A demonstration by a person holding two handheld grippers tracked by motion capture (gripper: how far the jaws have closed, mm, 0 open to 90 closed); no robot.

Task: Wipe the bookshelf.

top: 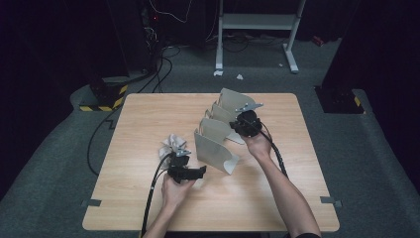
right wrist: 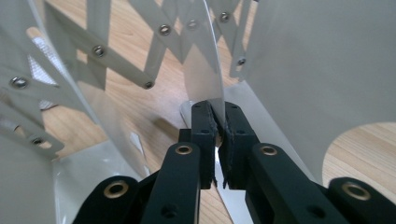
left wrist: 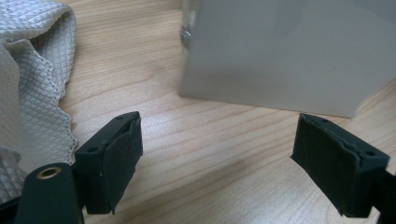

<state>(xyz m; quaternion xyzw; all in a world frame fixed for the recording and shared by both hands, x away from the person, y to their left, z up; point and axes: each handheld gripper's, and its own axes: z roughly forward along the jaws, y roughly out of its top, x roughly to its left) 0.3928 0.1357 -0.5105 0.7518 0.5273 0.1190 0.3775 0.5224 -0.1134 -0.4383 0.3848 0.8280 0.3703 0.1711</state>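
A: How far along is this?

B: Early, I'd judge. The right gripper (right wrist: 218, 122) has clamped onto a thin panel of the grey metal expanding file rack (top: 216, 145), which stands mid-table. The left gripper (left wrist: 217, 154) hangs open and empty just before the rack's end panel.

A: And the crumpled grey quilted cloth (top: 171, 145)?

B: Lying beside it, untouched. Possibly wiping comes next; I can't tell.
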